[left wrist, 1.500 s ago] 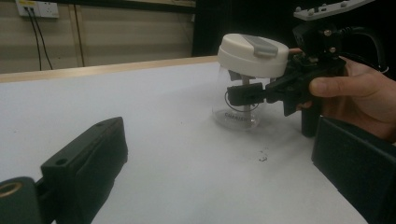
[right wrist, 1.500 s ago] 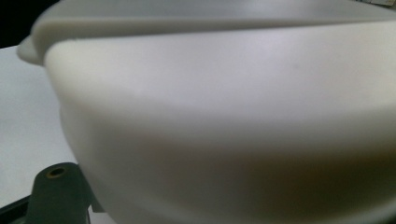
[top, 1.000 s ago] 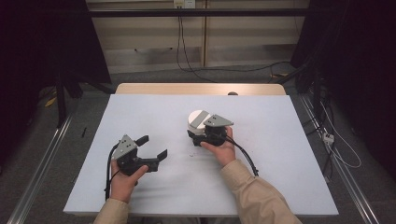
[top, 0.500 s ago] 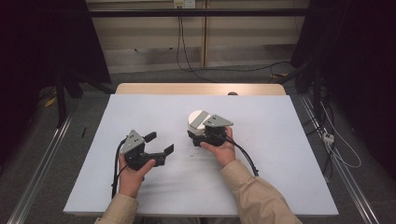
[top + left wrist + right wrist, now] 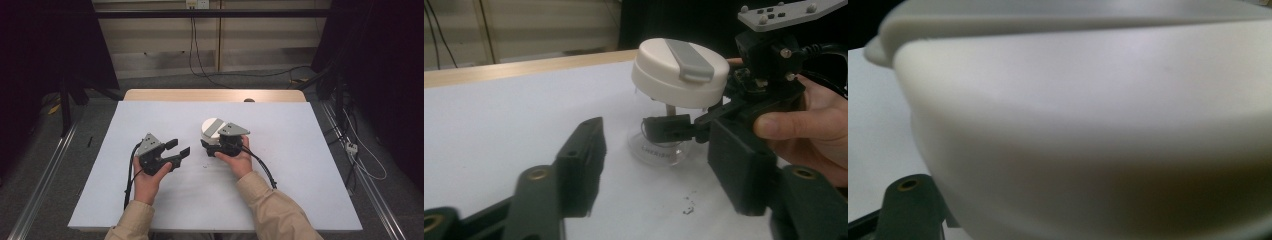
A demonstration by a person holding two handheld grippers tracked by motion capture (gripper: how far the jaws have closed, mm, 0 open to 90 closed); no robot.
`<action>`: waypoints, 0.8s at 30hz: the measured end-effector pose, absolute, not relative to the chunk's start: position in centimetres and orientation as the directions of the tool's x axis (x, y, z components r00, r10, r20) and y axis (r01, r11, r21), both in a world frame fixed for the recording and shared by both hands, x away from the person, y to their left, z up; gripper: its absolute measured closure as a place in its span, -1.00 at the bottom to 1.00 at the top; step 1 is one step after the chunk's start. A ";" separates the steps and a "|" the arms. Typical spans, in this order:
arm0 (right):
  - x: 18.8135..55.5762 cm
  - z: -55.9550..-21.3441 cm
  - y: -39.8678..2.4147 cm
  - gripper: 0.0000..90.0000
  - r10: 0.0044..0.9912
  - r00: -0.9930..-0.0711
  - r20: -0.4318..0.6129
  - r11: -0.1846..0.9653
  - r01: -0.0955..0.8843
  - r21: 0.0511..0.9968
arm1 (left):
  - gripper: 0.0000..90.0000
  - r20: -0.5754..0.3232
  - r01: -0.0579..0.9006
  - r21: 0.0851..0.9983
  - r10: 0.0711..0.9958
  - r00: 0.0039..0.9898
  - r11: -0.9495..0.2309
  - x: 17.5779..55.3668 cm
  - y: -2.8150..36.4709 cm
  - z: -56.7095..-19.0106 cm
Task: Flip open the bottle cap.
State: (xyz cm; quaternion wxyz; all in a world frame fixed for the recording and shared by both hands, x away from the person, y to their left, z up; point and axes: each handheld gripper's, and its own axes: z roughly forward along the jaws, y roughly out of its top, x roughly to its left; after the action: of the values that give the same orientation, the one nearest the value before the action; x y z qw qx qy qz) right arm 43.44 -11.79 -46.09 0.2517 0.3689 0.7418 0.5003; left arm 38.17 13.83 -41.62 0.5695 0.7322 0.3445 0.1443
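Near the middle of the pale grey table sheet [image 5: 300,165] stands a clear plastic container with a cream round lid [image 5: 680,72] carrying a grey raised bar. Dark lettering printed on its clear base [image 5: 658,152], too blurred to read. Clamped on the clear body under the lid by the right gripper [image 5: 669,129], jaws fully closed on it; the cream lid looms close and blurred in the right gripper view. Just left of it, apart, hovers the left gripper [image 5: 177,148], jaws about half open, just been closing, nothing between them. A few dark crumbs [image 5: 688,206] lie on the sheet.
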 end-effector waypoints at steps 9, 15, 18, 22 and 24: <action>43.4 -46.1 -11.8 -0.59 0.799 -0.602 -0.008 0.230 0.293 0.928 | 0.34 -0.179 0.359 0.921 0.658 0.731 -0.149 38.9 12.4 -41.5; 43.4 -46.1 -11.8 -0.59 0.799 -0.601 -0.008 0.229 0.293 0.928 | 0.59 -0.180 0.365 0.916 0.643 0.744 -0.167 39.2 11.7 -41.2; 43.4 -46.1 -11.8 -0.59 0.799 -0.601 -0.008 0.230 0.293 0.928 | 0.70 -0.182 0.368 0.914 0.633 0.752 -0.174 39.5 11.3 -41.1; 43.4 -46.1 -11.8 -0.59 0.799 -0.602 -0.007 0.229 0.293 0.928 | 0.79 -0.172 0.370 0.907 0.625 0.762 -0.201 39.8 10.8 -41.1; 43.4 -46.1 -11.8 -0.59 0.798 -0.602 -0.008 0.230 0.292 0.928 | 0.86 -0.168 0.370 0.904 0.618 0.768 -0.213 39.9 10.6 -41.0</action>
State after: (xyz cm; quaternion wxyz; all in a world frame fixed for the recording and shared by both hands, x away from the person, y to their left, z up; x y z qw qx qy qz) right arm 43.43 -11.78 -46.12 0.2529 0.3673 0.7424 0.5000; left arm 39.91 10.63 -41.00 0.5392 0.7702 0.3207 0.1152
